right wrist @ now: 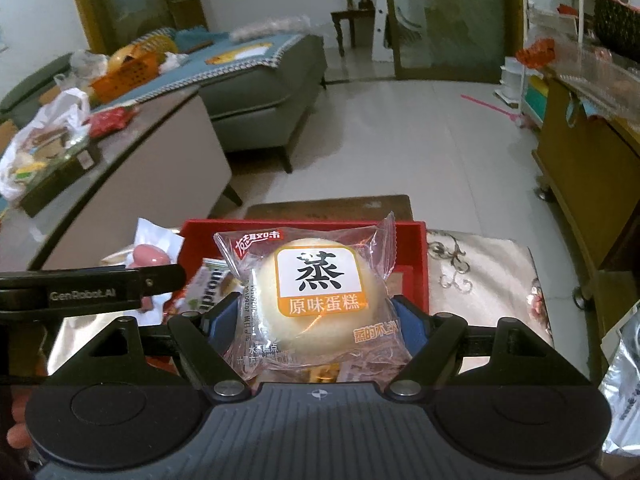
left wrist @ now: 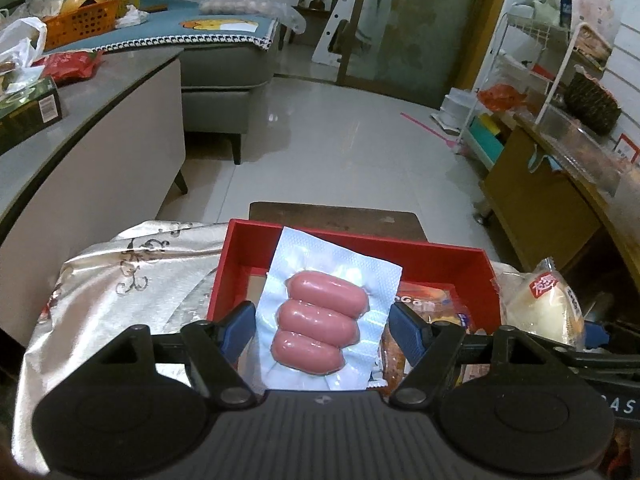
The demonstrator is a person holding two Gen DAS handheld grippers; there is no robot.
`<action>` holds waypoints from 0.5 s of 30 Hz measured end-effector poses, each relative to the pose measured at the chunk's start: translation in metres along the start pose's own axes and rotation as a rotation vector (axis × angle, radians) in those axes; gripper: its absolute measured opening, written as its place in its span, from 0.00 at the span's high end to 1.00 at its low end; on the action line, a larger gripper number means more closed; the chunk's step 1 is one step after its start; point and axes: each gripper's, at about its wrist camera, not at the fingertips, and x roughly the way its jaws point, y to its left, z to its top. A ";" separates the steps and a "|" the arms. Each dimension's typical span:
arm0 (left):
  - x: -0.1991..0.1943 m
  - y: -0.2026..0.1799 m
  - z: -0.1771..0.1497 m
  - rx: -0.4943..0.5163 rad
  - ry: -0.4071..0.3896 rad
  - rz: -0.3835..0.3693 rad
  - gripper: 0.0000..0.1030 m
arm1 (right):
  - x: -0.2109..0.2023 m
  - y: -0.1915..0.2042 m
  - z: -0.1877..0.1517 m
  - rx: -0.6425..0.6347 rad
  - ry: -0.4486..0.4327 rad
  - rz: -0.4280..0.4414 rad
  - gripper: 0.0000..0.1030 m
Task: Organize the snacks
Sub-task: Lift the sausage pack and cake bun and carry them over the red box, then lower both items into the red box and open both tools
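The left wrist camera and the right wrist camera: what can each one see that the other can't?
Only the left wrist view shows all three pink sausages in the sausage pack that the left gripper holds; the right view catches just a corner of it.

Only the right wrist view shows the big label on the steamed cake held in the right gripper, and the person's fingers at the lower left.

Both show the red tray with snacks inside, the silver cloth, the sofa and the orange basket.
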 end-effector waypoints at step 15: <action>0.036 -0.014 0.002 0.025 0.046 0.027 0.34 | 0.049 -0.006 0.000 -0.008 0.095 -0.053 0.18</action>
